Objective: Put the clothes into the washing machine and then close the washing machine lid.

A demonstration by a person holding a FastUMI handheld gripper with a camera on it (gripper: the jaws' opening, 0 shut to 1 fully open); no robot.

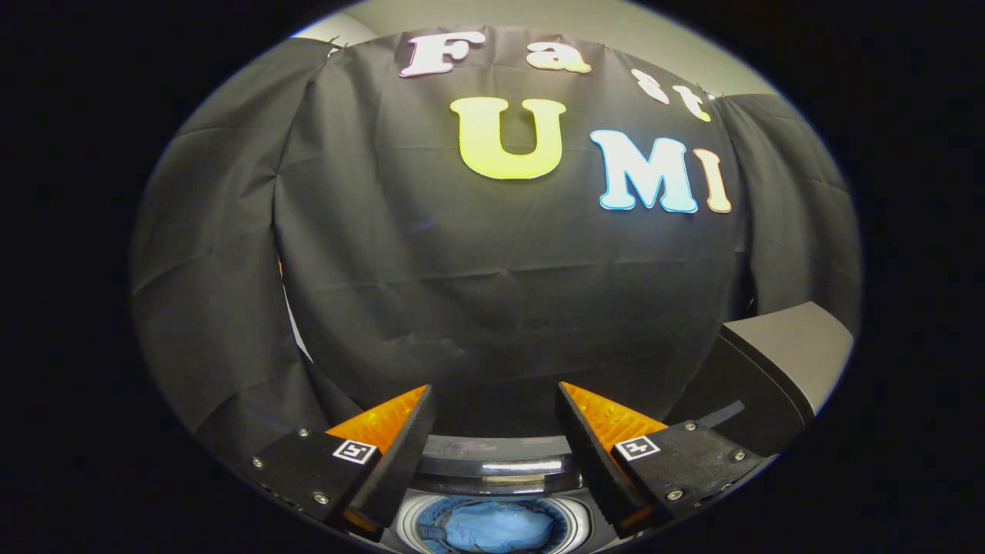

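My gripper [494,400] is open, its two fingers spread wide with nothing between them, and it hovers above the washing machine. Below and between the fingers lies the round drum opening [492,504] of the machine. A light blue garment [496,527] sits bunched inside the drum. The machine's lid [769,369] stands raised just right of the right finger, dark on its inner face and grey along its outer edge.
The booth's black cloth wall [500,308] hangs close behind the machine and wraps around both sides. A pale wall strip [539,15] shows above the cloth.
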